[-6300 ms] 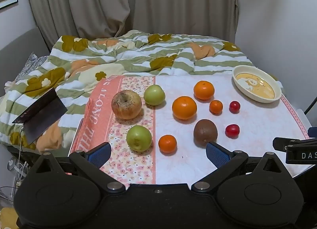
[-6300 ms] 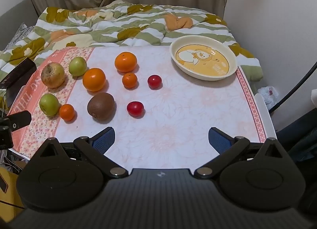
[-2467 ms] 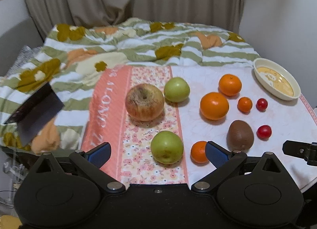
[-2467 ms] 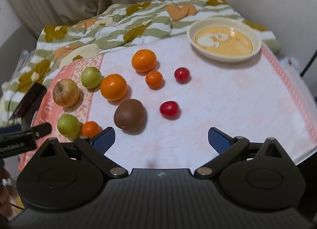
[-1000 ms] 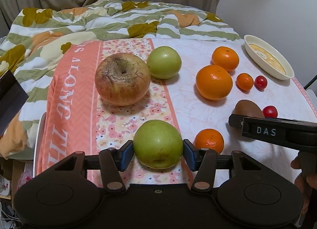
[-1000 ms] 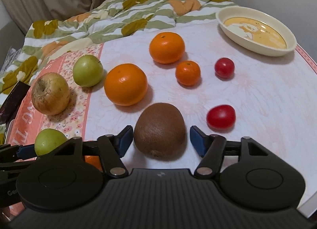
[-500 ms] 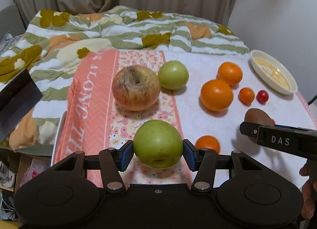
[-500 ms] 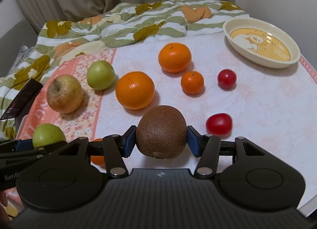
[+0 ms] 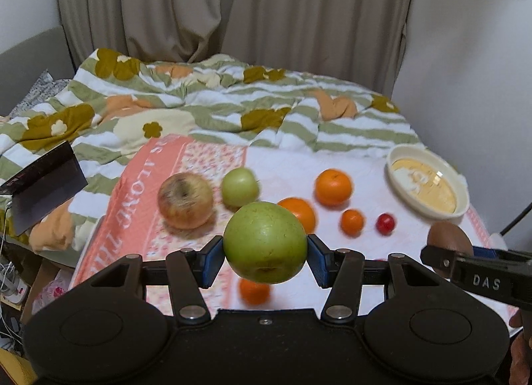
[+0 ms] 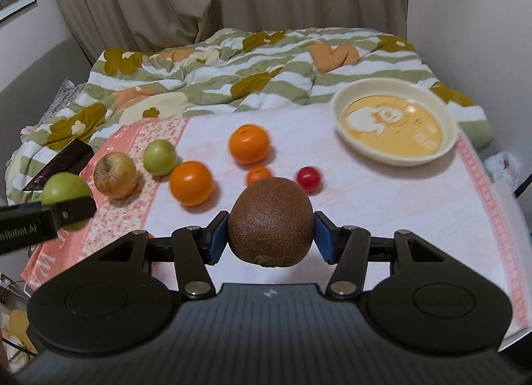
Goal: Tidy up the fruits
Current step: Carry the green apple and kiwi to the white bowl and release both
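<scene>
My left gripper [image 9: 265, 253] is shut on a green apple [image 9: 265, 242] and holds it above the table. My right gripper [image 10: 271, 240] is shut on a brown kiwi [image 10: 271, 225], also lifted; the kiwi shows at the right in the left wrist view [image 9: 447, 235]. On the cloth lie a russet apple [image 9: 185, 200], a second green apple [image 9: 240, 186], two large oranges [image 9: 333, 186] [image 10: 191, 182], small mandarins [image 9: 352, 221] [image 9: 254, 291] and a red cherry tomato [image 9: 385, 222]. A cream bowl [image 10: 395, 125] stands at the far right.
The table [image 10: 399, 205] carries a pink and white floral cloth. A striped flowered quilt [image 9: 206, 108] lies on the bed behind it. A dark box [image 9: 43, 182] sits at the left. A wall is close on the right, curtains behind.
Both grippers have risen from the table with their fruit, the left with the green apple, the right with the kiwi. The view now looks further across the table.
</scene>
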`<state>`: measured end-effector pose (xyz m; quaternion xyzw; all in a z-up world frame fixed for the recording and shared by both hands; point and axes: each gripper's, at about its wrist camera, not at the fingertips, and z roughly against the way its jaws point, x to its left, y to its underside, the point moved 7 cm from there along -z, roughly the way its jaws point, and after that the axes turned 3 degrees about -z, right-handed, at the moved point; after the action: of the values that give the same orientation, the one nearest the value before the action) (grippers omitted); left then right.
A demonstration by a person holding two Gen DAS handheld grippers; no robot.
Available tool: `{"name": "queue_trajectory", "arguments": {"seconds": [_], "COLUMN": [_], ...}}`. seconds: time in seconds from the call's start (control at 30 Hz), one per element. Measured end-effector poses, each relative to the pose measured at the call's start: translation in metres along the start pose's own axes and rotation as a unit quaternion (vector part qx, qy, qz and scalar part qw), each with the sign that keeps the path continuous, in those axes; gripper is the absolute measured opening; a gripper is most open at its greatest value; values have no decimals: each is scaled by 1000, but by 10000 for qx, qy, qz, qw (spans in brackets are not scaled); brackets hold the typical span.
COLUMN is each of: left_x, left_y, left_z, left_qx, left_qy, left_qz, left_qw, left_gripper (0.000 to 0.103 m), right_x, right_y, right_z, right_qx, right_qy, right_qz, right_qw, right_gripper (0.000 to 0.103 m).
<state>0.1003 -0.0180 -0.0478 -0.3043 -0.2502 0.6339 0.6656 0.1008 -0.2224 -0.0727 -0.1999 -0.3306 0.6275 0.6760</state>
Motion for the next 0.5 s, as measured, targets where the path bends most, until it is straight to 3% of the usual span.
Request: {"name": "queue_trajectory", "arguments": {"seconds": [0.3,0.5], "left_x": [-72,-122], "left_y": [-17,-33], "left_z": [-2,-22], "left_qx": [-254,-268], "left_qy": [31,172], "left_qz": [187,8], "left_qw": [9995,9995], "left_gripper": [57,57], "right_x": [-89,-146], "right_y": [-23,-44], "right_z": [20,16], "right_qx": [-117,-197], "right_qy": [3,141], "right_qz": [245,262], "right_qw": [9996,9994], "right_gripper": [69,69]}}
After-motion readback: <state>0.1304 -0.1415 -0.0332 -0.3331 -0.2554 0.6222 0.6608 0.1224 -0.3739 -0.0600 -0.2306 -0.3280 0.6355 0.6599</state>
